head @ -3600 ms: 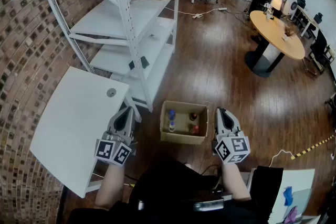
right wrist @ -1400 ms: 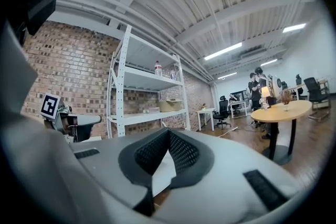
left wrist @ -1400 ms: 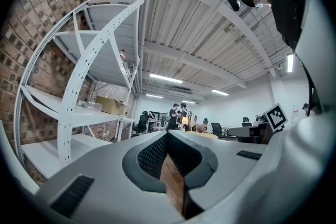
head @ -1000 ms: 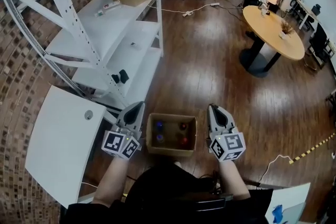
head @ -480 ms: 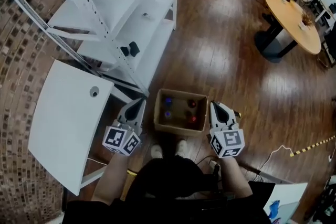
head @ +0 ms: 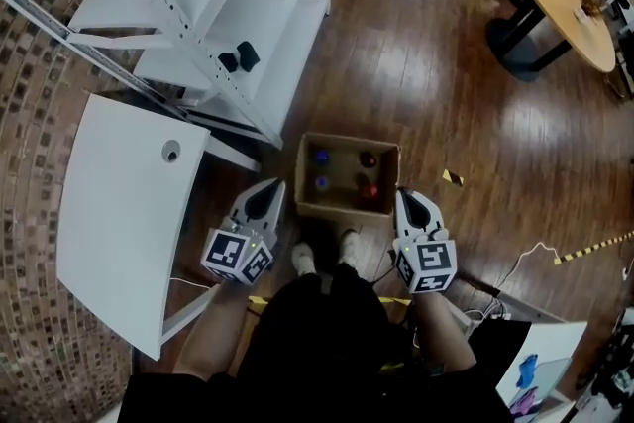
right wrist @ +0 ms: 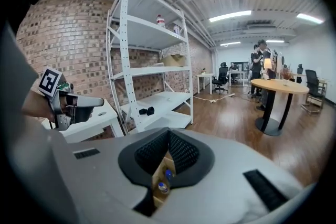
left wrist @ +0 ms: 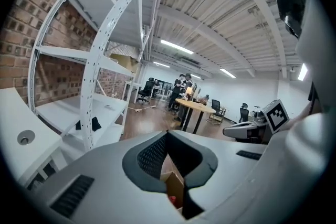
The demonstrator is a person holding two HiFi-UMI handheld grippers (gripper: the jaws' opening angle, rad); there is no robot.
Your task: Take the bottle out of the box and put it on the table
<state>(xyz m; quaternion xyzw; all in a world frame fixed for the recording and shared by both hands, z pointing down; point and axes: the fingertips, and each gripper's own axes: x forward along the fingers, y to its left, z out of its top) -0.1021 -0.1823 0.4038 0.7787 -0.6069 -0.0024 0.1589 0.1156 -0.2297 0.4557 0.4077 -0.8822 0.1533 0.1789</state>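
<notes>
Dark wooden floor (head: 446, 94) spreads below me, and the cardboard box (head: 342, 211) stands open on it between my two grippers. My left gripper (head: 265, 200) and right gripper (head: 409, 204) both have their jaws clenched together on nothing, each near a near corner of the box. Four bottles (head: 320, 181) stand inside it, blue caps left, red caps right. A white table (head: 119, 213) stands off to my left.

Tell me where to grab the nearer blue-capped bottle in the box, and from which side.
Take the nearer blue-capped bottle by its cap and neck, probably coming straight down from above. It stands upright with only its cap showing, and the box walls and the other blue-capped bottle close off the sides. The left gripper is closer, jaws together; open them first.
</notes>
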